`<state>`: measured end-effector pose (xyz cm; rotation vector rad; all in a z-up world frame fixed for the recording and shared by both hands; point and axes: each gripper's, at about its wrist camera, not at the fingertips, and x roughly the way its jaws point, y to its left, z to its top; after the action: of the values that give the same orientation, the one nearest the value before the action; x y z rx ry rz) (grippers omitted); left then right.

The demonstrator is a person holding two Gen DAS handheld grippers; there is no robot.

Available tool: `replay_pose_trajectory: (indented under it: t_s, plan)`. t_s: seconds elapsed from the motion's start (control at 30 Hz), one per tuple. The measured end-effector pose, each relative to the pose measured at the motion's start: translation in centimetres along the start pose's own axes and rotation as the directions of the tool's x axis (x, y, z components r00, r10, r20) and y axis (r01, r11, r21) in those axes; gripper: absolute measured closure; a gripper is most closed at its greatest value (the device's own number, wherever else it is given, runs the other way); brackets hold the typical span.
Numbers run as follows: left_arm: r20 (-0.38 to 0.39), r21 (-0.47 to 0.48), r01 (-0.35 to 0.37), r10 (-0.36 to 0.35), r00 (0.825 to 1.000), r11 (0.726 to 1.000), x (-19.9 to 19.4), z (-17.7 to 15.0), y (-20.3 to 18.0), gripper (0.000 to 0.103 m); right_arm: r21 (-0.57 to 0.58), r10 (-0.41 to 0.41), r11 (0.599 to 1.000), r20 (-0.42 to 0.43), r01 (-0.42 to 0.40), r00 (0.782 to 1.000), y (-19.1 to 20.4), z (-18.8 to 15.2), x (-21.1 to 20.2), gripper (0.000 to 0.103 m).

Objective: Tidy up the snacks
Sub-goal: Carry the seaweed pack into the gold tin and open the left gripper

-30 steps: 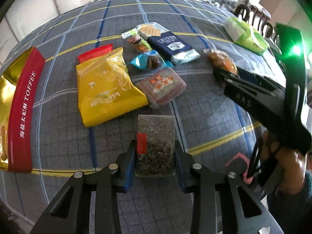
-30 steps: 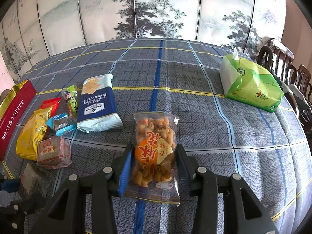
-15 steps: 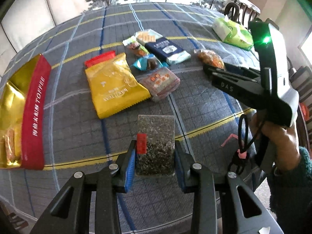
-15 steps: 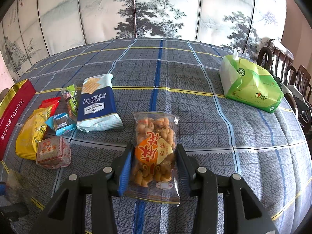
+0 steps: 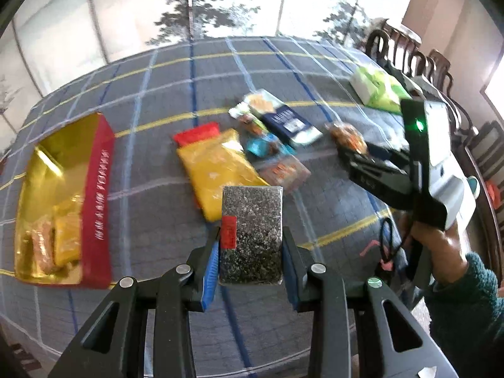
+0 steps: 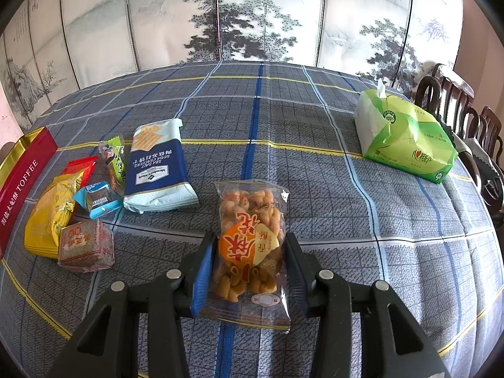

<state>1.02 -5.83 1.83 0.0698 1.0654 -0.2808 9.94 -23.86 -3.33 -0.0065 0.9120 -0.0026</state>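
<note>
a: left tongs [image 5: 251, 258] clamp a flat, speckled dark seed bar [image 5: 251, 233], held above the plaid cloth surface [image 5: 151, 170].
b: and the right tongs [image 6: 251, 263] pinch a crinkly clear bag of twisted fried snacks [image 6: 251, 245], its bottom edge on the cloth.

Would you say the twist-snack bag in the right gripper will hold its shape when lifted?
Probably not rigidly: the snack bag is thin clear film, so its loose ends likely sag. The lumpy twists inside look brittle, so a hard squeeze might crush them. It seems light.
</note>
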Motion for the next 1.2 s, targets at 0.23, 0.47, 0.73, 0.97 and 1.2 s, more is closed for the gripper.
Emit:
replay_pose_trajectory:
  t_s: [0.23, 0.47, 0.73, 0.97, 1.2]
  plan:
    - [0.029, -0.075, -0.083, 0.086, 0.996, 0.994, -1.5, 0.8, 5.3, 0.071, -0.001, -0.001, 1.000, 0.000, 0.001, 1.000, 0.0, 0.0, 0.0, 0.059]
    - [0.021, -0.165, -0.182, 0.188, 0.982, 0.969, -2.4, 0.4, 11.5, 0.071, -0.001, -0.001, 1.000, 0.000, 0.001, 1.000, 0.0, 0.0, 0.0, 0.059]
    - [-0.016, -0.257, -0.268, 0.274, 0.962, 0.928, -2.8, -0.4, 18.7, 0.071, -0.002, -0.002, 1.000, 0.000, 0.002, 1.000, 0.0, 0.0, 0.0, 0.059]
    - [-0.077, -0.296, -0.317, 0.308, 0.948, 0.901, -1.5, -1.8, 22.5, 0.071, -0.003, -0.003, 1.000, 0.001, 0.003, 1.000, 0.0, 0.0, 0.0, 0.059]
    - [-0.117, -0.283, -0.334, 0.313, 0.943, 0.899, -0.1, -2.7, 23.8, 0.071, -0.003, -0.004, 1.000, 0.001, 0.004, 1.000, 0.1, 0.0, 0.0, 0.059]
